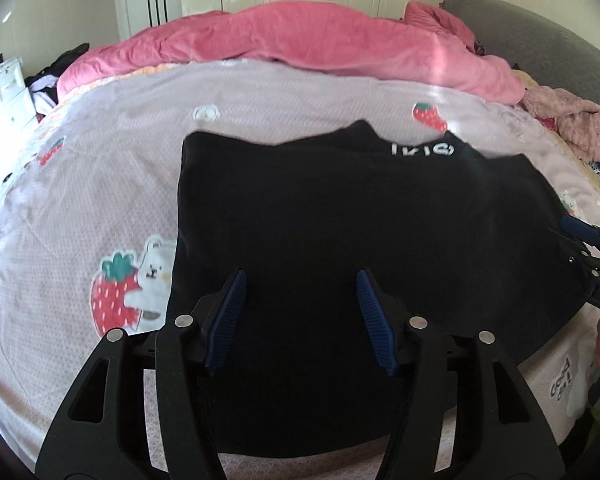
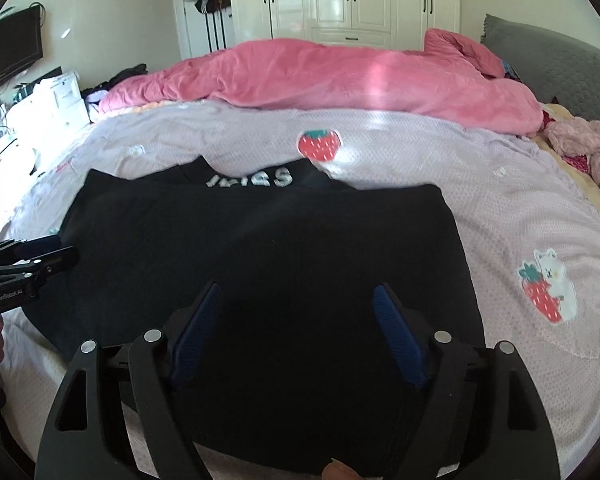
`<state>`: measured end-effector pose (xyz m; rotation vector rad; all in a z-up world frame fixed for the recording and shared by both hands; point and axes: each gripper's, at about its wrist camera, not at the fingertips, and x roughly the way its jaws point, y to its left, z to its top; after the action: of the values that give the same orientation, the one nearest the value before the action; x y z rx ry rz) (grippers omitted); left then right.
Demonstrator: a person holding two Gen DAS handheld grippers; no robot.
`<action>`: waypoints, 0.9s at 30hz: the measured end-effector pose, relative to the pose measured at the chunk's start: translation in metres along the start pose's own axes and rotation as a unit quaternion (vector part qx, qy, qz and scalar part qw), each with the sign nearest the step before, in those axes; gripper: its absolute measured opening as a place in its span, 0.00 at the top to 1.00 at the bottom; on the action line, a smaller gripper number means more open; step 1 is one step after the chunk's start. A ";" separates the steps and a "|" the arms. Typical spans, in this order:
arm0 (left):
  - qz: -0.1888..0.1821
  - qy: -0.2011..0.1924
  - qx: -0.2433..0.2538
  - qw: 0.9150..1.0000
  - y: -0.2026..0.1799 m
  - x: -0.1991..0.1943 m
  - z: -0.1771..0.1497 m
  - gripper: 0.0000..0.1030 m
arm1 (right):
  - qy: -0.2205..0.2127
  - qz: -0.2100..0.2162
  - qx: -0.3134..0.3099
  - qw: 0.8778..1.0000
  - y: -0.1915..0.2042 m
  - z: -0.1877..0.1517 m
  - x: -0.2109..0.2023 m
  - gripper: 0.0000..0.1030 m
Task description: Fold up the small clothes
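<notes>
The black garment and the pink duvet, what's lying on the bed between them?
Only bare lilac bedsheet with a strawberry print separates the black garment from the pink duvet; the right wrist view shows it best.

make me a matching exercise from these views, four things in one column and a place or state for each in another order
Things:
1. black garment
2. pink duvet
3. left gripper
4. grey cushion

Places or states:
A. bunched along the far side of the bed
B. open above black cloth
C. spread flat on the lilac strawberry sheet
D. propped up at the far right

Pairs: 1-C, 2-A, 3-B, 4-D
</notes>
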<state>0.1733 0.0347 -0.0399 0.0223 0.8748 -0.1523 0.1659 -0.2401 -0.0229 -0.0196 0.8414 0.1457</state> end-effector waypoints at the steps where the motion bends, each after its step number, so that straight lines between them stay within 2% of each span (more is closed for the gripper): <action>1: -0.002 0.000 -0.002 1.000 0.002 0.000 -0.002 0.52 | 0.013 -0.011 0.004 1.000 -0.005 -0.005 0.004 0.25; 4: -0.003 -0.004 0.001 1.000 0.004 -0.002 -0.007 0.51 | 0.031 -0.014 0.027 0.999 -0.017 -0.013 0.008 0.24; 8: -0.007 -0.006 -0.009 1.000 0.010 -0.003 -0.011 0.50 | 0.030 -0.012 0.038 0.999 -0.026 -0.018 0.008 0.25; 20: -0.010 -0.015 -0.034 0.999 0.011 -0.017 -0.015 0.50 | 0.008 -0.015 0.037 0.999 -0.020 -0.023 -0.009 0.22; 25: -0.018 -0.021 -0.043 0.999 0.009 -0.029 -0.019 0.45 | 0.001 -0.016 0.037 0.999 -0.017 -0.024 -0.015 0.21; 26: -0.017 -0.022 -0.042 0.999 0.009 -0.032 -0.019 0.42 | -0.001 -0.017 0.038 0.999 -0.017 -0.024 -0.016 0.15; 27: -0.014 -0.024 -0.042 0.999 0.008 -0.034 -0.019 0.39 | -0.002 -0.019 0.038 0.999 -0.017 -0.024 -0.018 0.14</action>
<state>0.1386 0.0488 -0.0269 -0.0718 0.8341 -0.1422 0.1386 -0.2605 -0.0268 0.0359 0.8407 0.0770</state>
